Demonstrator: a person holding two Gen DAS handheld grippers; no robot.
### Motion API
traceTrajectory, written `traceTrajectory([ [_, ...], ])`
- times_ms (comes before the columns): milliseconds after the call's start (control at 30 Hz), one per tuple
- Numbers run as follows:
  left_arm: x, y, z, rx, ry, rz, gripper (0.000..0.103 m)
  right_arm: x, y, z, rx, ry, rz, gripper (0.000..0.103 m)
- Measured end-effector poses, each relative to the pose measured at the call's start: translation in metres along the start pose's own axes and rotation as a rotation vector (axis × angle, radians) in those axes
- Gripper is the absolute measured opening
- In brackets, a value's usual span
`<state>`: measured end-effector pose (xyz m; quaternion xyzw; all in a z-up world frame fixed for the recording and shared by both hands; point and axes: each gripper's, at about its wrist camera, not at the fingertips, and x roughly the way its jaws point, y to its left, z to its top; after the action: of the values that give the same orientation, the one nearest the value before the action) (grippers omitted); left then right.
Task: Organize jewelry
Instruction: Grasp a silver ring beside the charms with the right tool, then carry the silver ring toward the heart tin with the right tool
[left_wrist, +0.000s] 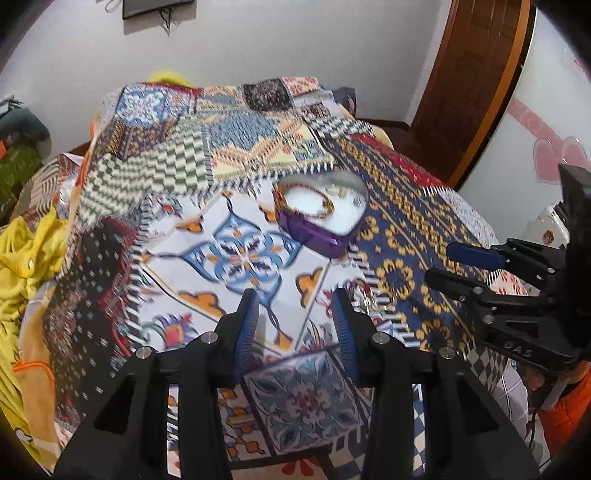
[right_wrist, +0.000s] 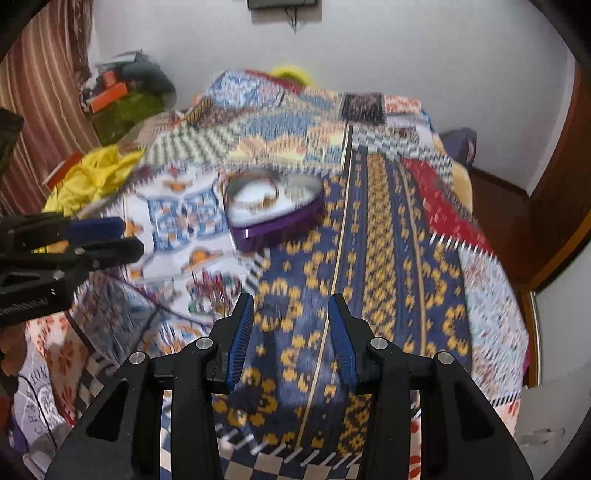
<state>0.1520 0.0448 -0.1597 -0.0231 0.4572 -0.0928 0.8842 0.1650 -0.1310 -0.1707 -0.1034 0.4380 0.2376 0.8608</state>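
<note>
1. The heart tin (left_wrist: 325, 216) sits open near the middle of the quilt (left_wrist: 229, 155), a gold bangle (left_wrist: 310, 201) lying inside; its point faces the near edge.
2. Small loose jewelry (right_wrist: 210, 291) lies blurred on the quilt, just ahead-left of the right gripper (right_wrist: 291, 325).
3. The left gripper (left_wrist: 295, 317) and the right one hover with jaws apart, empty; the right looks nearer the pieces.

Right gripper (right_wrist: 291, 317) gapes over quilt (right_wrist: 388, 258), heart tin (right_wrist: 275, 212) beyond
</note>
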Motion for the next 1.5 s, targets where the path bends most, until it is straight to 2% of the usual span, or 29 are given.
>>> traceTrajectory([
  [200,0.015,-0.012,-0.015,0.039,0.052,-0.02,0.04,0.014,0.004,-0.016,-0.037,0.06,0.008,0.038],
  [533,0.021,-0.021,-0.019,0.043,0.056,-0.087,0.04,0.023,0.011,-0.014,-0.087,0.018,0.024,0.038],
  [600,0.024,-0.021,-0.019,0.033,0.07,-0.109,0.035,0.025,0.012,-0.012,-0.092,0.01,0.031,0.038],
  [667,0.03,-0.022,-0.02,0.029,0.091,-0.125,0.029,0.027,0.015,-0.012,-0.099,0.001,0.036,0.033],
  [733,0.034,-0.023,-0.021,0.031,0.101,-0.125,0.028,0.028,0.017,-0.012,-0.11,-0.004,0.047,0.021],
  [933,0.043,-0.026,-0.019,0.014,0.114,-0.151,0.028,0.025,0.013,-0.013,-0.085,-0.016,0.067,0.02],
  [1400,0.062,-0.038,-0.008,0.024,0.106,-0.119,0.028,0.006,-0.012,-0.018,-0.001,-0.047,0.053,0.02],
  [1500,0.061,-0.042,-0.01,0.05,0.099,-0.091,0.02,0.003,-0.014,-0.017,0.012,-0.054,0.055,0.02],
])
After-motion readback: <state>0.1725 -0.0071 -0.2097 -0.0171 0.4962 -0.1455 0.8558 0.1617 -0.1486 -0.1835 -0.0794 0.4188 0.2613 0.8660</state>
